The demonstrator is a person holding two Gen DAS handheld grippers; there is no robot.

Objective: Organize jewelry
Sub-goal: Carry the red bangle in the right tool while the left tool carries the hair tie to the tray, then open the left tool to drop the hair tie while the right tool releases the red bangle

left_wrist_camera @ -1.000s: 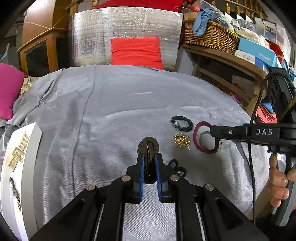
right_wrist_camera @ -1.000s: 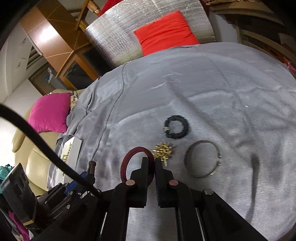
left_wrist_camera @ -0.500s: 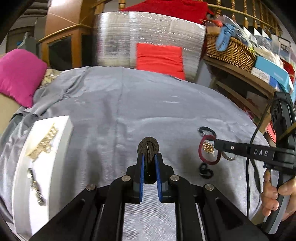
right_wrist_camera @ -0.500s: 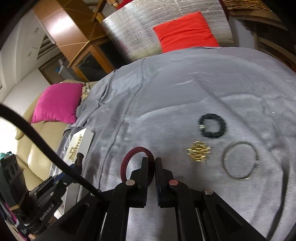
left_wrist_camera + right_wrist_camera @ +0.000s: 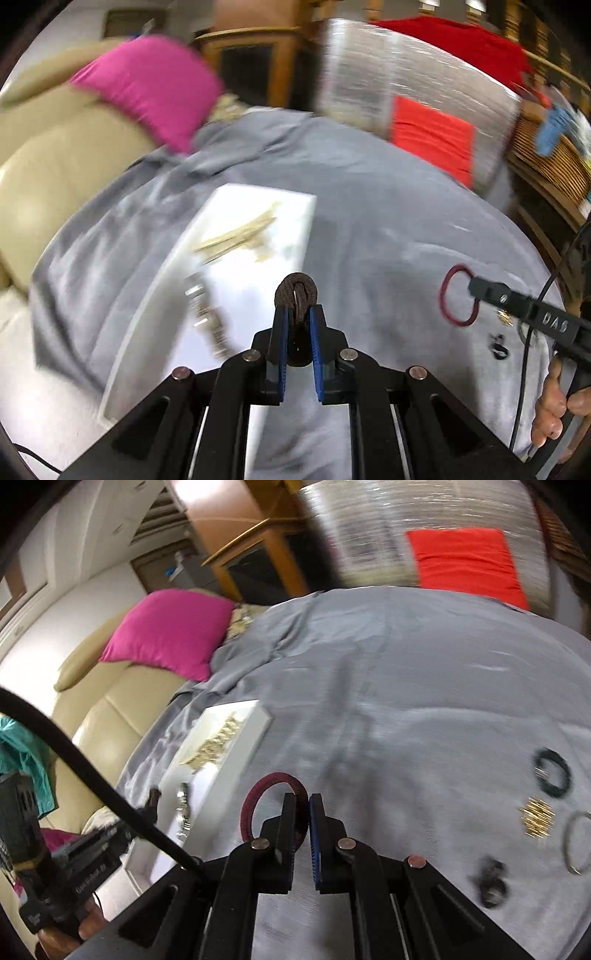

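My left hand-held gripper [image 5: 297,314] points downward, jaws nearly shut on a dark brown cord loop [image 5: 296,293]. My right hand-held gripper [image 5: 303,805] is clamped on a maroon bangle [image 5: 271,799]; my right hand [image 5: 557,406] grips its handle.

bracelets [image 5: 273,805]: 4 | gold brooch [image 5: 537,821]: 1 | white tray [image 5: 251,258]: 1 | cushions [image 5: 170,631]: 2

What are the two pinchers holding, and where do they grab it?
Left gripper pinches a dark brown braided band at its lower end. Right gripper pinches a maroon bangle by its rim.
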